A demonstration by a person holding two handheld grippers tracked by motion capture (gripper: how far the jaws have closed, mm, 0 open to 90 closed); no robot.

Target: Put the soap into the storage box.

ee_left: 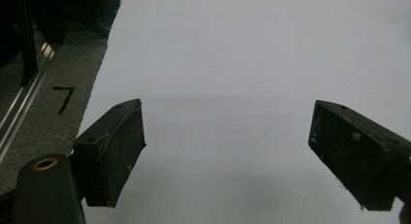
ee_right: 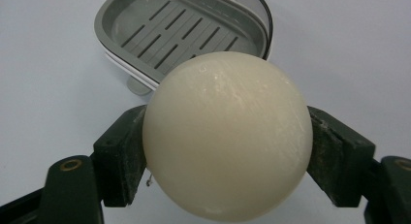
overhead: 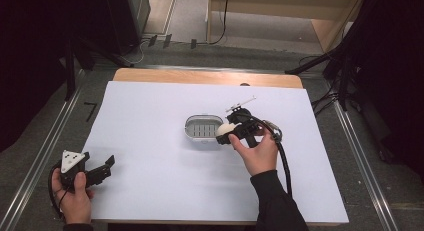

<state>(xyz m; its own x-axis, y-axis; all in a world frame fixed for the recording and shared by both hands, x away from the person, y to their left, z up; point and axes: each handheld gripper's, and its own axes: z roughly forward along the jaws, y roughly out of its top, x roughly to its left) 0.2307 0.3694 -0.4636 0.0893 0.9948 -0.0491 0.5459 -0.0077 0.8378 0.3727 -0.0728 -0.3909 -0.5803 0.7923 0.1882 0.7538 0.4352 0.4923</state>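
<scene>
Cream ball (ee_right: 227,136) pinched in right gripper (overhead: 231,132), at the right rim of the grey soap dish (overhead: 202,127).

Ball sits between both black pads (ee_right: 127,153), which press on its sides; it is lifted clear of the white sheet (overhead: 165,156). The slotted dish lies mid-table, just left of the ball. Left gripper (overhead: 102,167) rests in the hand at the near left corner, well apart, its jaws spread wide over bare sheet with nothing between them.
</scene>
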